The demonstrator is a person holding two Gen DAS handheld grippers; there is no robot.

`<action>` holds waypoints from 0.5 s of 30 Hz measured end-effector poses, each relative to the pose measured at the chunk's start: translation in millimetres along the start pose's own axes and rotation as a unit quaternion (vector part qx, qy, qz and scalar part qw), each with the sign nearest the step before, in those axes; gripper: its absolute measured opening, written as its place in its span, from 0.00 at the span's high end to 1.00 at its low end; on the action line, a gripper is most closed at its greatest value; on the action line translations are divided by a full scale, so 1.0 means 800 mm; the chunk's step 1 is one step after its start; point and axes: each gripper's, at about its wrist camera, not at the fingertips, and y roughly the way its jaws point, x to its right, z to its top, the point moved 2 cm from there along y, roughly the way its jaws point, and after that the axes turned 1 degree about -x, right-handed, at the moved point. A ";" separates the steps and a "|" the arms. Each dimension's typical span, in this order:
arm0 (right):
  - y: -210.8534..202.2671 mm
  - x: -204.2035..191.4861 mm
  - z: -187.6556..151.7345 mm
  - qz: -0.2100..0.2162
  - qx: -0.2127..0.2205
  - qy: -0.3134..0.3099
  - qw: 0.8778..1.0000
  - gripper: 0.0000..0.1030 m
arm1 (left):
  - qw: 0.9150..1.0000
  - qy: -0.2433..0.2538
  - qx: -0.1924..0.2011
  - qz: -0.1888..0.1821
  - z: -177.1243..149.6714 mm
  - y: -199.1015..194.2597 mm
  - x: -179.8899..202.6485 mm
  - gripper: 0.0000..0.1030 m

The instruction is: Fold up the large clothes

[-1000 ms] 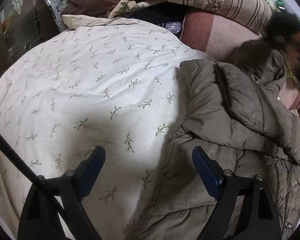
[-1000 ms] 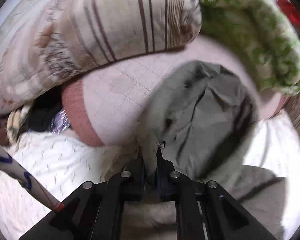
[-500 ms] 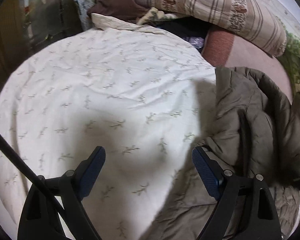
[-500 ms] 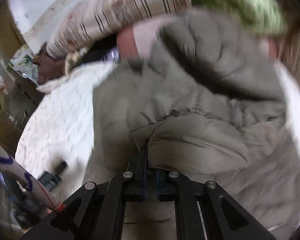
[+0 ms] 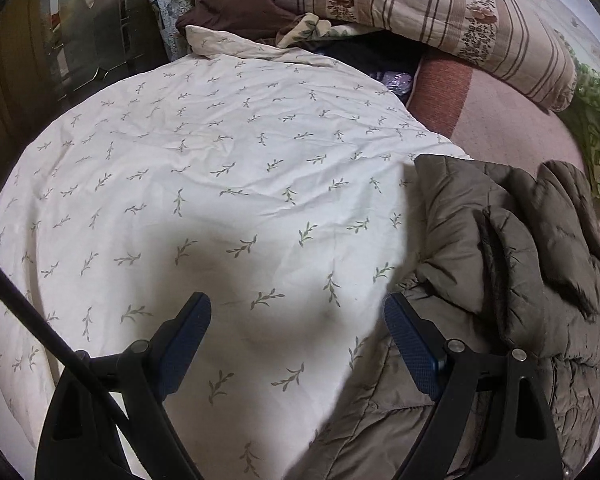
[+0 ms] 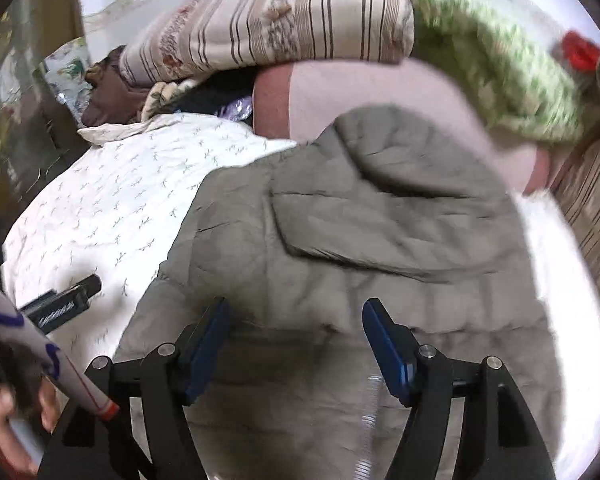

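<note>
An olive-grey quilted coat (image 5: 512, 264) lies on the right side of a bed, its hood folded down over the body (image 6: 380, 208). My left gripper (image 5: 296, 320) is open and empty, hovering over the white leaf-print sheet (image 5: 204, 184) just left of the coat's edge. My right gripper (image 6: 296, 324) is open and empty, directly above the coat's middle, below the hood. The left gripper's black tip shows in the right wrist view (image 6: 66, 300) on the sheet beside the coat.
A striped floral pillow (image 5: 440, 16) and a pink cushion (image 5: 500, 116) lie at the head of the bed. A green blanket (image 6: 500, 68) is at the right. Brown clothes (image 5: 236, 8) are piled at the back. A dark cabinet (image 5: 80, 40) stands left.
My right gripper brought the coat's hood down over the body, opened and let it go. My left gripper stayed open and shifted a little over the sheet.
</note>
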 end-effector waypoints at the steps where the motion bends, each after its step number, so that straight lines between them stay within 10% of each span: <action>1: -0.009 0.011 0.003 -0.023 0.011 -0.002 1.000 0.29 | 1.000 0.001 0.000 -0.002 0.000 0.000 0.001 0.15; 7: 0.047 0.107 0.077 -0.167 0.020 0.051 0.984 0.43 | 1.000 0.013 0.002 0.003 -0.004 0.000 0.009 0.15; 10: 0.104 0.149 0.092 -0.164 -0.025 0.091 0.982 0.59 | 1.000 0.017 0.005 0.001 -0.004 0.001 0.011 0.15; 15: 0.182 0.164 0.034 -0.128 -0.135 0.094 0.978 0.60 | 1.000 0.024 0.001 -0.003 -0.002 0.004 0.017 0.15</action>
